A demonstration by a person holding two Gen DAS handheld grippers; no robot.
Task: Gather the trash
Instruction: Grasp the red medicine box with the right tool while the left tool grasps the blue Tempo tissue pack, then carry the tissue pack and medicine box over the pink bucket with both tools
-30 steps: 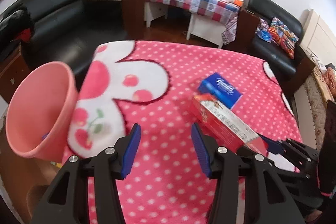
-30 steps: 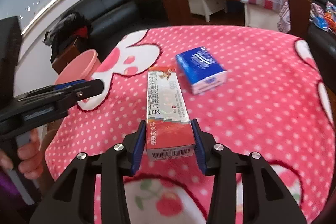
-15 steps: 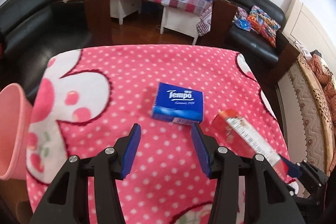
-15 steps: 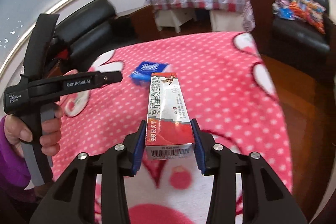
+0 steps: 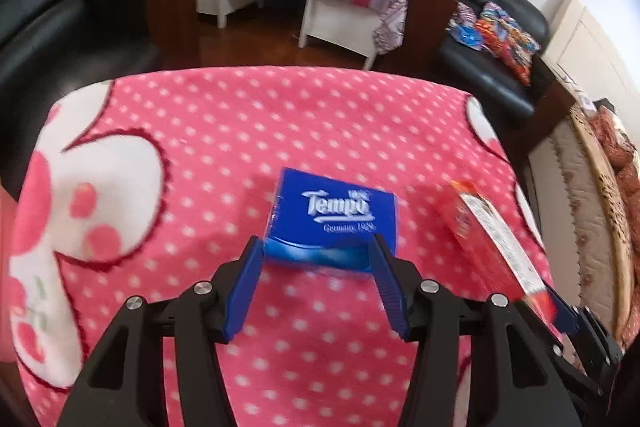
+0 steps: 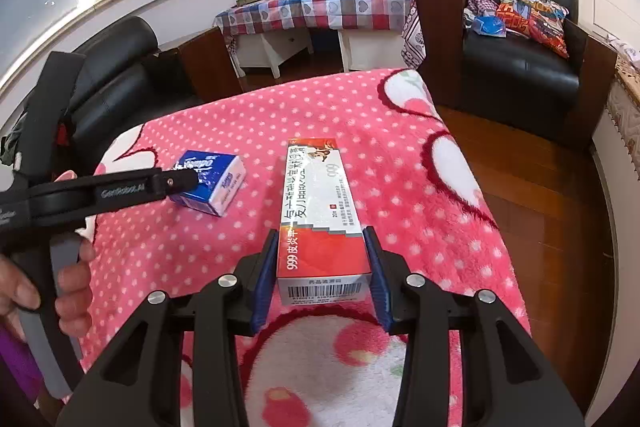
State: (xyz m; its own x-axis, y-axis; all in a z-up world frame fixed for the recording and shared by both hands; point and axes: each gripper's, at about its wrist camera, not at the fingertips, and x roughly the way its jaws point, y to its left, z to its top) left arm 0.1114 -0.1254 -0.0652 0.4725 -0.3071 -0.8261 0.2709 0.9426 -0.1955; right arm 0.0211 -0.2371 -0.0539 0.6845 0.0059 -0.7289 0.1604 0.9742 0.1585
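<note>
Left wrist view: the left gripper (image 5: pixel 318 247) is over the pink dotted blanket (image 5: pixel 224 131), its jaws opening. The blue tissue pack (image 5: pixel 334 215) lies flat on the blanket, its near edge between the blue fingertips (image 5: pixel 253 255); whether the pads touch its sides cannot be told through the blur. To its right, the red and white carton (image 6: pixel 322 203) is pinched at its barcode end by the right gripper (image 6: pixel 322 255), held above the blanket, pointing away from the fingers.
</note>
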